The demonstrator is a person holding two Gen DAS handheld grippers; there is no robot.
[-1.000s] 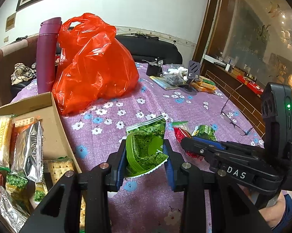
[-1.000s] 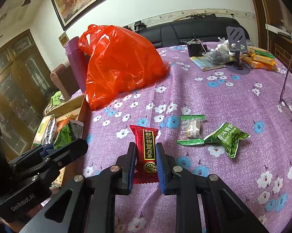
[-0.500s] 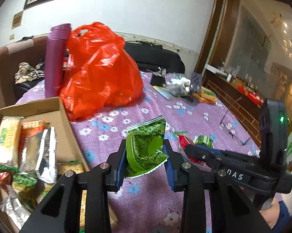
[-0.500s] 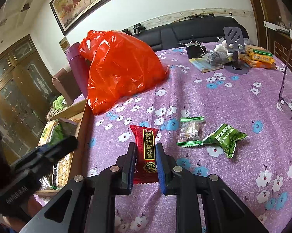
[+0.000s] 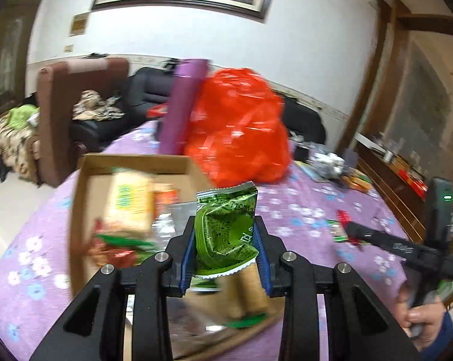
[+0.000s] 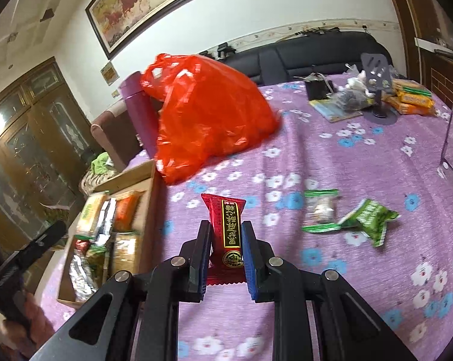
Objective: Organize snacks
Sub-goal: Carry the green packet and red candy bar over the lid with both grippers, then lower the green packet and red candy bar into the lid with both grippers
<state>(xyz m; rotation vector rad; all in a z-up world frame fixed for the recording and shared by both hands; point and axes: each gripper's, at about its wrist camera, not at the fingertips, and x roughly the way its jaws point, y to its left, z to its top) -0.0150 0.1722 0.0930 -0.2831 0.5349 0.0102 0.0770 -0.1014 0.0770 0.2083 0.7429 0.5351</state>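
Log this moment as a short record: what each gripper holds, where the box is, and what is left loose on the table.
left gripper: shut on green snack packet, above the cardboard box
right gripper: shut on red snack packet, over the purple tablecloth
cardboard box: holds several snacks
loose on cloth: clear candy packet, green pea packet
behind: red plastic bag

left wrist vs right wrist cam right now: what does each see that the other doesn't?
Only the left wrist view shows the green snack packet clamped in the left gripper above the cardboard box, and the hand that holds the right gripper.

Only the right wrist view shows the red snack packet clamped in the right gripper, and two loose packets on the cloth: a clear green-edged one and a green one.

Both share the orange plastic bag, the purple bottle, the box of snacks and the purple flowered tablecloth.
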